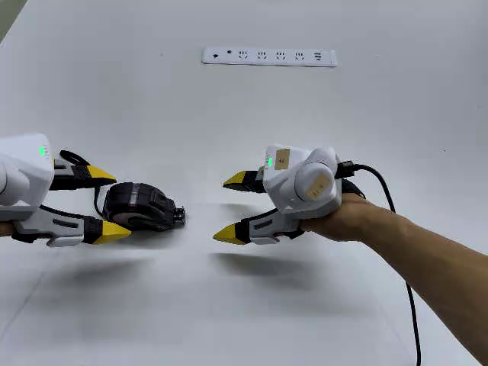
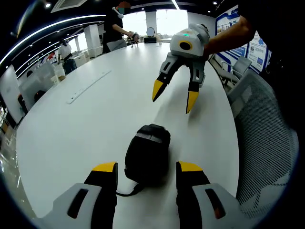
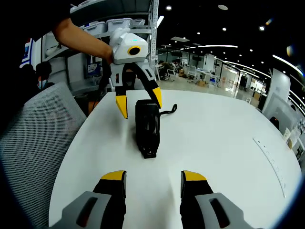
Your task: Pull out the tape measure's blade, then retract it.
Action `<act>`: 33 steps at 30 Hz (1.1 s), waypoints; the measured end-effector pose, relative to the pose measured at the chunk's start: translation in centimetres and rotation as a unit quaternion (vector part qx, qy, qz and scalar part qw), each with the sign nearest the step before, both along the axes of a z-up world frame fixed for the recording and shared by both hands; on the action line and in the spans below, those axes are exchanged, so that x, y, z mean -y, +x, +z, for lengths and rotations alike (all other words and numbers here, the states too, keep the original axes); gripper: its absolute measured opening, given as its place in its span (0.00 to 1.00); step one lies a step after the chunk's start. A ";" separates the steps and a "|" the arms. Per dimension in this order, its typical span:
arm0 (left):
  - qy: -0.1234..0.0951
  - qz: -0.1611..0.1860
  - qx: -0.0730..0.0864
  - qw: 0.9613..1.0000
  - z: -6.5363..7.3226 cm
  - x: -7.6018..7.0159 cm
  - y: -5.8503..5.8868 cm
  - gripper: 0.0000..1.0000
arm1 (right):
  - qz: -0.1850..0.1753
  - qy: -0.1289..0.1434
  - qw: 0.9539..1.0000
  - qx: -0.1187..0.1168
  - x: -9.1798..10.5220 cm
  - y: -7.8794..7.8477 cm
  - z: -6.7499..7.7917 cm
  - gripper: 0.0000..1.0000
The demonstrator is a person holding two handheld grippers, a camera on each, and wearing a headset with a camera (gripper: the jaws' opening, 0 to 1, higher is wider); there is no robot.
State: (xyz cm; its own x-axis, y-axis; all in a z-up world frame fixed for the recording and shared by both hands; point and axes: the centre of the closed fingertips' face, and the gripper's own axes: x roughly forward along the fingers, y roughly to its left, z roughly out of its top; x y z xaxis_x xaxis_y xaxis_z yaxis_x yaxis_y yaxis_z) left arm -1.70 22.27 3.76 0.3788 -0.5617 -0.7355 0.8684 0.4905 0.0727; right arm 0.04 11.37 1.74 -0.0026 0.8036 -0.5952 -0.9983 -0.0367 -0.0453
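Observation:
A black tape measure (image 1: 142, 207) lies on the white table (image 1: 244, 114), its blade tip facing right. My left gripper (image 1: 108, 203) is open, its yellow-tipped jaws on either side of the case (image 2: 148, 153) without closing on it. My right gripper (image 1: 231, 207) is open a short way to the right of the tape measure (image 3: 147, 124), pointing at its blade end with nothing between its jaws. The left gripper (image 3: 139, 102) also appears across the table in the right gripper view, and the right gripper (image 2: 173, 94) in the left gripper view.
A white power strip (image 1: 268, 56) lies at the far side of the table. A black cable (image 1: 396, 229) trails from the right gripper toward the near edge. A mesh chair (image 2: 267, 138) stands beside the table. People stand at the far end (image 2: 116, 24).

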 end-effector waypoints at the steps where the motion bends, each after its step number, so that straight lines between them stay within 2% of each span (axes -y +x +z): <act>1: 0.005 -0.006 -0.002 1.000 -0.2 0.0 0.0 0.43 | 0.003 0.000 1.000 0.000 -0.3 0.0 -0.1 0.42; 13: 0.043 -0.058 -0.014 0.997 -1.3 -0.1 0.1 0.34 | 0.053 -0.024 0.998 0.009 -2.3 -0.6 -1.4 0.32; 21: 0.058 -0.071 -0.023 0.995 -1.7 -0.5 0.4 0.28 | 0.076 -0.037 0.996 0.010 -3.5 -0.7 -2.3 0.26; 33: 0.049 -0.076 -0.025 0.996 -1.7 -0.5 0.6 0.25 | 0.085 -0.044 0.995 0.001 -4.4 -0.9 -3.0 0.22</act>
State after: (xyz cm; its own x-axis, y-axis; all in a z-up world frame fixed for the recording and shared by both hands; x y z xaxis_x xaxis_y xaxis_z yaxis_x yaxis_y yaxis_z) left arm -1.13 22.75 2.01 0.2556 -0.5347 -0.8055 0.9361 0.3451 0.0680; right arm -0.86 15.79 -1.29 -0.1320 0.7367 -0.6632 -0.9773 -0.2087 -0.0373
